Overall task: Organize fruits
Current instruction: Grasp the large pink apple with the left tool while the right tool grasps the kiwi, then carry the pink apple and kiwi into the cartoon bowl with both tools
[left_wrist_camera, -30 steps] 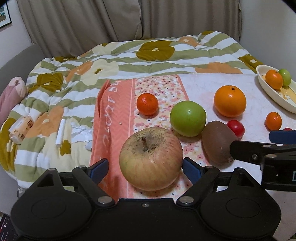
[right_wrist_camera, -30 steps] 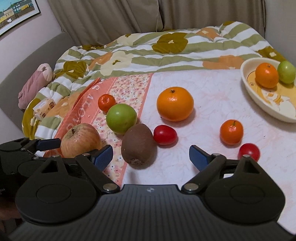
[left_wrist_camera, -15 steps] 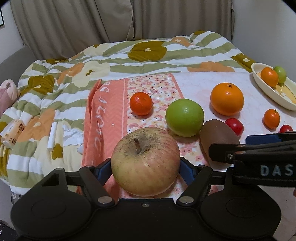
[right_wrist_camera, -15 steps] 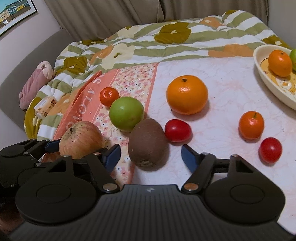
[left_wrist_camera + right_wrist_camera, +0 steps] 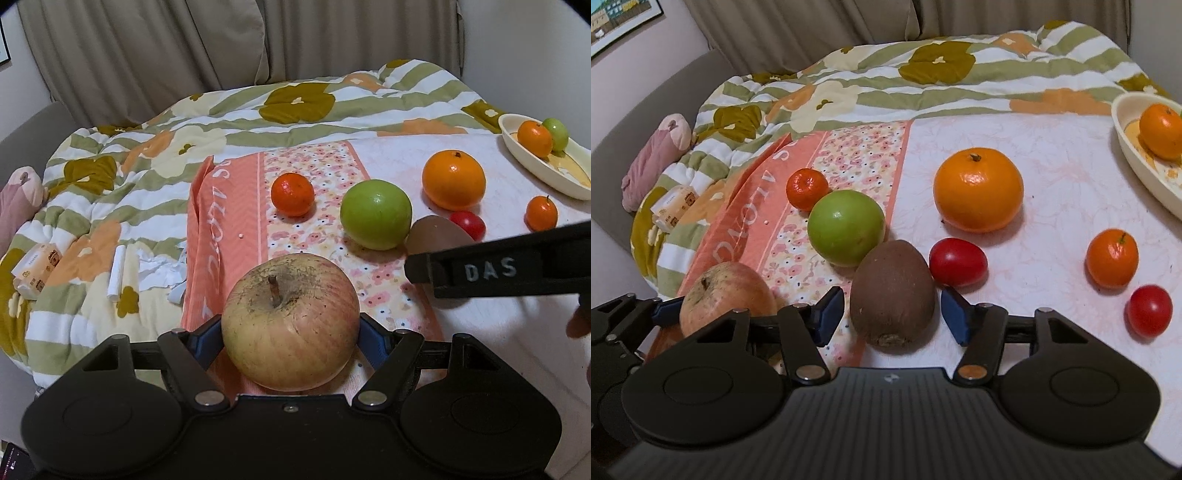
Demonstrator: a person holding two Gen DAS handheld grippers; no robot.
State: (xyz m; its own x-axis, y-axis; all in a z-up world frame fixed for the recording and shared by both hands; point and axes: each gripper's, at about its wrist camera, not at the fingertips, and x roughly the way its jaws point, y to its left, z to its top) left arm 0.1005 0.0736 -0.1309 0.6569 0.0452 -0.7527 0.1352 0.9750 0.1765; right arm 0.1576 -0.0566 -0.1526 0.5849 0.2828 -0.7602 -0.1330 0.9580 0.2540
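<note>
– Fruits: location? State largest items first.

– Start with the flowered quilt (image 5: 295, 103) covering the far and left part of the bed. Next, find the pale pink cloth (image 5: 1052, 140) spread in front of it, with an orange floral band (image 5: 221, 206) along its left edge. Nearly all loose fruit lying on these two. At far right, locate the cream bowl (image 5: 535, 171), holding one bowl mandarin (image 5: 534, 139) and one small green fruit (image 5: 556, 133) just behind it.

– Tongs status?

– Left gripper (image 5: 288, 341): clamped on the russet apple (image 5: 290, 321), blue pads pressed to both flanks, stem up, over the near end of the floral band. Right gripper (image 5: 892, 315): jaws closing around the kiwi (image 5: 892, 288), pads either side, narrow gaps visible on both sides, no contact yet. Kiwi resting on the cloth, blunt end toward the camera.

– Remaining fruit, in descending size?

– Note the large orange (image 5: 978, 194) alone on the pale cloth, well behind the kiwi. Then the green apple (image 5: 846, 227) on the floral band, touching or all but touching the kiwi's far left shoulder. Then the left mandarin (image 5: 807, 189) directly behind the green apple, and the right mandarin (image 5: 1112, 257) out on the pale cloth toward the bowl. Last, the oval tomato (image 5: 957, 262) just beside the kiwi's right flank, and the round tomato (image 5: 1149, 311) near the right mandarin, closer to the camera.
</note>
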